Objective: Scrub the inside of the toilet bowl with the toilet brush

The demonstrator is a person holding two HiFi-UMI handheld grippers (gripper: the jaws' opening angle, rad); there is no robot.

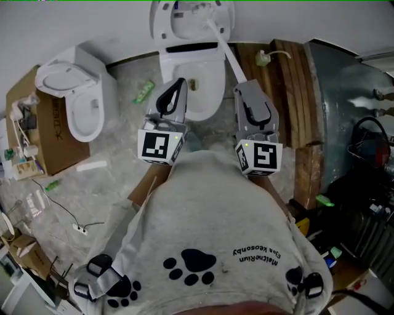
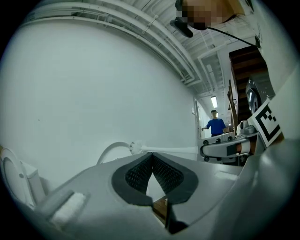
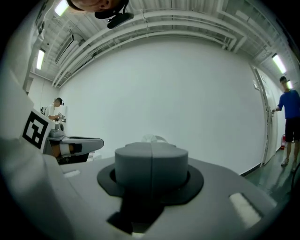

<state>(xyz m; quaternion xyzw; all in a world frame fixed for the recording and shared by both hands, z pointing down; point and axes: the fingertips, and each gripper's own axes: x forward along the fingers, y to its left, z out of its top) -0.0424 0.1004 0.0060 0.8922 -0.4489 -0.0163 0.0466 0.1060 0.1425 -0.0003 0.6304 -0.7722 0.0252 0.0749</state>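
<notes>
The white toilet [image 1: 196, 92] stands straight ahead with its lid [image 1: 191, 18] raised and the bowl open. My right gripper [image 1: 246, 86] is shut on the white handle of the toilet brush [image 1: 225, 49], which slants up and away over the bowl's right side towards the lid. In the left gripper view the toilet brush [image 2: 164, 150] runs level from the right gripper [image 2: 227, 147] to its tip in front of the lid. My left gripper [image 1: 179, 83] hangs over the bowl's left rim, shut and empty [image 2: 151, 157]. The right gripper [image 3: 151, 147] hides the handle in its own view.
A second white toilet [image 1: 80, 98] stands at the left beside a cardboard box [image 1: 49, 132]. Wooden planks [image 1: 289, 86] and a metal sheet [image 1: 345, 104] lie to the right. A green packet [image 1: 143, 91] lies on the floor. A person in blue [image 2: 215, 124] stands far off.
</notes>
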